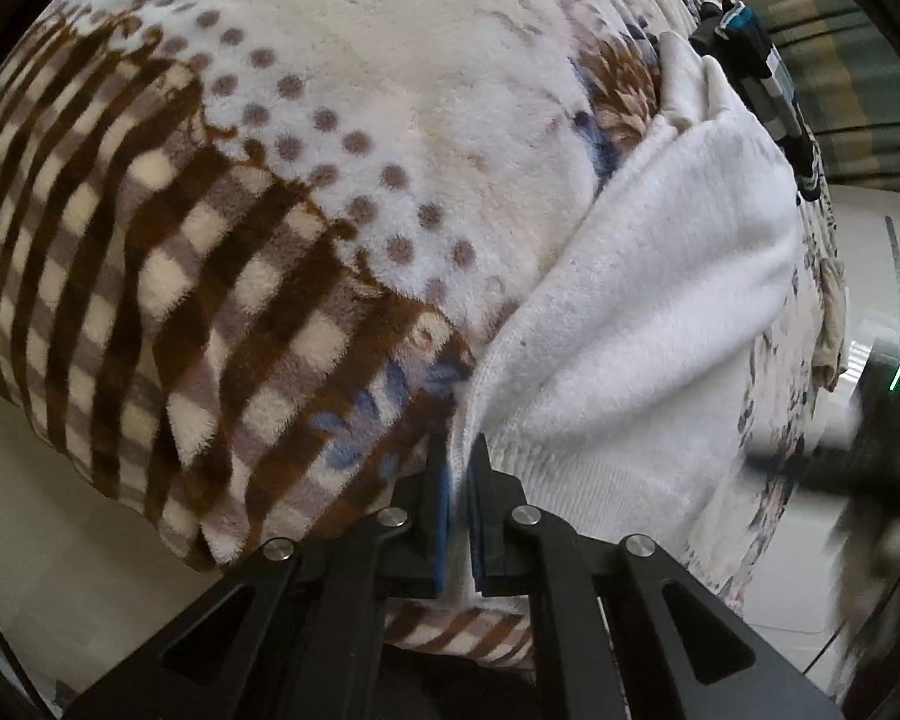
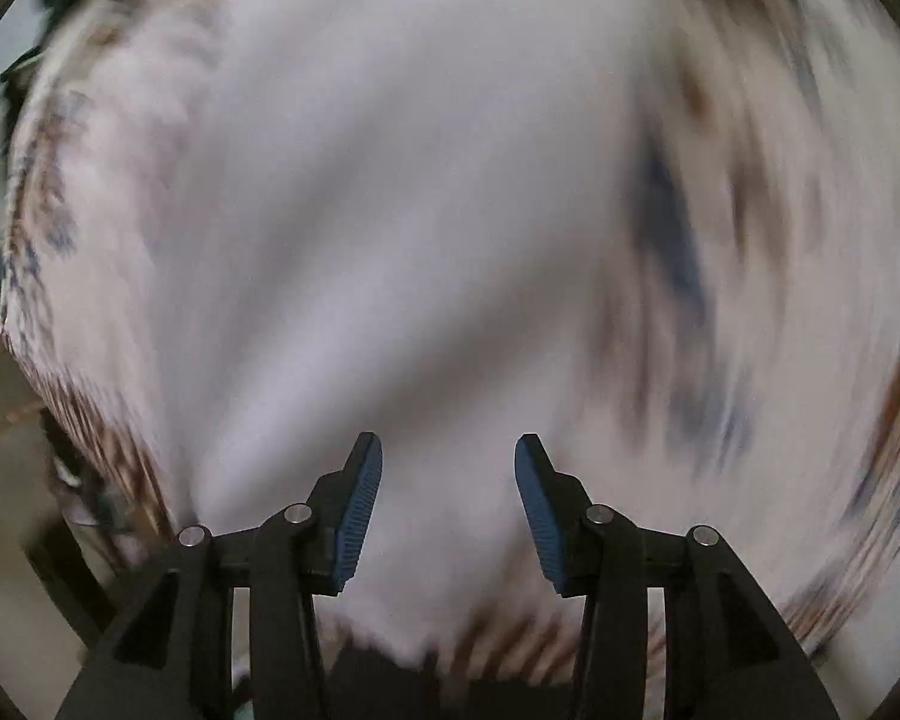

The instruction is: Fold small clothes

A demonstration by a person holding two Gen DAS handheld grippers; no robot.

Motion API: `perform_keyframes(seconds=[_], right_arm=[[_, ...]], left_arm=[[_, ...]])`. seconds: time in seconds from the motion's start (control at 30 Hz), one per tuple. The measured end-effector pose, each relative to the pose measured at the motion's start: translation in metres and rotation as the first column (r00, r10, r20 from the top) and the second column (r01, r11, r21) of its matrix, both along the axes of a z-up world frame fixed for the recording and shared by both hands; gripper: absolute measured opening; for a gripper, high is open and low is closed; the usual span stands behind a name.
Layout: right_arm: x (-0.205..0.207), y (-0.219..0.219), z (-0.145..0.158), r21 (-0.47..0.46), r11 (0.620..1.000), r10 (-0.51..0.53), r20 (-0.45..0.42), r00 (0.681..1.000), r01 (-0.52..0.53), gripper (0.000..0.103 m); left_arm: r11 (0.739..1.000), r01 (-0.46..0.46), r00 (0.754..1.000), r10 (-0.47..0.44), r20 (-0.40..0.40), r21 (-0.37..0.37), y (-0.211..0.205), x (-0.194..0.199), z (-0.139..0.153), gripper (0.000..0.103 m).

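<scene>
A plush fleece blanket (image 1: 342, 138), cream with brown plaid, grey dots and blue-and-tan motifs, fills most of the left wrist view and spreads, heavily blurred, across the right wrist view (image 2: 780, 300). On it lies a small white fleecy garment (image 1: 642, 324) with a ribbed hem, draped from the upper right down toward the lower centre of the left wrist view; the same pale cloth (image 2: 360, 228) smears across the right wrist view. The left tool (image 1: 461, 480), black with blue pads, is clenched on the garment's edge near the hem. The right tool (image 2: 448, 480) hangs released, jaws wide apart, above the white cloth. A dark, striped item (image 1: 750, 54) sits at the garment's far end.
</scene>
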State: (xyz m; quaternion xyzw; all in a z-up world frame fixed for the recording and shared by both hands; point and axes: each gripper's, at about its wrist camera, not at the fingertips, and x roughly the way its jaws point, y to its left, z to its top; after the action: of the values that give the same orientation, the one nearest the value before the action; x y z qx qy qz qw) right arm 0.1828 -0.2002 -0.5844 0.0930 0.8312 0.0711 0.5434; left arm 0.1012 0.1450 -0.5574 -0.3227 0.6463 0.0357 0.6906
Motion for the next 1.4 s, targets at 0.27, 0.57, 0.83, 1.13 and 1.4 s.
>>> perform_keyframes(seconds=[0.27, 0.57, 0.83, 1.13, 1.4], right_arm=[[-0.116, -0.037, -0.025, 0.111, 0.959, -0.260, -0.020, 0.965, 0.261, 0.003], [-0.168, -0.053, 0.018, 0.136, 0.965, -0.228, 0.011, 0.974, 0.225, 0.002], [-0.189, -0.030, 0.007, 0.163, 0.973, -0.160, -0.018, 0.987, 0.161, 0.002], [-0.177, 0.012, -0.056, 0.113, 0.990, -0.074, -0.057, 0.996, 0.080, 0.004], [-0.146, -0.033, 0.002, 0.246, 0.959, -0.144, -0.008, 0.990, 0.142, 0.063]], left_arm=[[0.999, 0.018, 1.000, -0.017, -0.019, 0.039, -0.008, 0.001, 0.014, 0.003], [0.999, 0.023, 1.000, -0.023, 0.013, 0.035, -0.014, 0.004, 0.038, 0.003], [0.998, -0.050, 0.998, 0.048, 0.031, 0.043, 0.013, -0.010, 0.035, 0.003], [0.993, 0.081, 0.995, -0.075, -0.067, 0.087, 0.012, 0.001, -0.031, 0.008], [0.990, 0.107, 0.992, -0.113, 0.060, 0.090, 0.002, 0.035, 0.067, 0.059]])
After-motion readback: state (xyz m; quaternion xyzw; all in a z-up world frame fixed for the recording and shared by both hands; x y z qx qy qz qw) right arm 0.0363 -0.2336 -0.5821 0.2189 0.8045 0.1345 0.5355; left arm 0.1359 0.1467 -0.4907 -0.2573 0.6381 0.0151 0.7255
